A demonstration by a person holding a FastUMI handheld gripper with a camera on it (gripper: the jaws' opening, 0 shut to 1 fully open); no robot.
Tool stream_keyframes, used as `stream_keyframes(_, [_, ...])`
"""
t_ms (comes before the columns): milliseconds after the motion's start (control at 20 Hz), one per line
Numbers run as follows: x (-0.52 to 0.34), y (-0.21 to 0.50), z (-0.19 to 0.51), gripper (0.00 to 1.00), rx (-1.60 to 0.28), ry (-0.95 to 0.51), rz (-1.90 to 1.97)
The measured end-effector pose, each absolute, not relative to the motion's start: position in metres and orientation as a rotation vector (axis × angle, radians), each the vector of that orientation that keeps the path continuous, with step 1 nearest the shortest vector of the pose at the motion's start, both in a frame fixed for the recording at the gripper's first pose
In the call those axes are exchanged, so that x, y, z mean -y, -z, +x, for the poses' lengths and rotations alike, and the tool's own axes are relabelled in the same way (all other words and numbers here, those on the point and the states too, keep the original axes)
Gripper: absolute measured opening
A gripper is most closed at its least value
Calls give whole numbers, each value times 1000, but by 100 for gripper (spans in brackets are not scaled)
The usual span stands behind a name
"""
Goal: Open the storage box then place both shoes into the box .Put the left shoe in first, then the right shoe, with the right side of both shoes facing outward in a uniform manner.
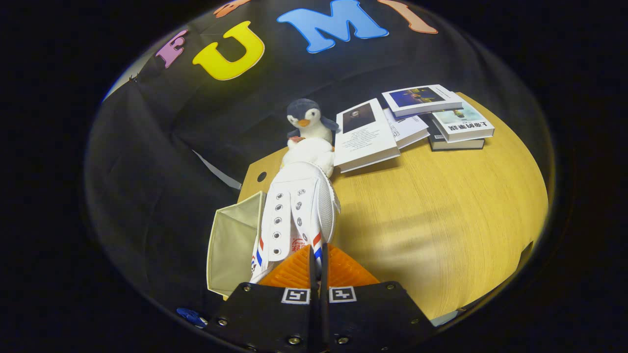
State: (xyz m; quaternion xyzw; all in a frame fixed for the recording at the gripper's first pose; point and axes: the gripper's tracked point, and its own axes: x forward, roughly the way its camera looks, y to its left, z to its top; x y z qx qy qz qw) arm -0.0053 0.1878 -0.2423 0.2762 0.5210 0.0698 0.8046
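Observation:
My gripper point(316, 257) is shut on a white shoe point(297, 211), pinching the rim of its heel opening between both fingers. The shoe has eyelets without laces and red and blue stripes on its side. It hangs in the air with its toe pointing away from me, above the table. Just left of the shoe and below it stands the beige fabric storage box point(233, 242), its top open and its inside showing. Whether anything lies in the box I cannot tell.
A plush penguin point(306, 122) sits beyond the shoe's toe at the back of the wooden table point(441, 215). Several books point(417, 122) lie stacked and fanned at the back right. The table's left edge runs beside the box.

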Motion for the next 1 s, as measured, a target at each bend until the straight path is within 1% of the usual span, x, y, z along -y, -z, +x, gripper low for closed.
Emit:
stream_keyframes(300, [-252, 229, 6, 0, -1116, -210, 568])
stream_keyframes(650, [-316, 244, 7, 0, -1161, -276, 485])
stream_keyframes(950, [-335, 271, 5, 1, -1169, -245, 432])
stream_keyframes(1000, [-337, 268, 9, 14, -1143, -258, 456])
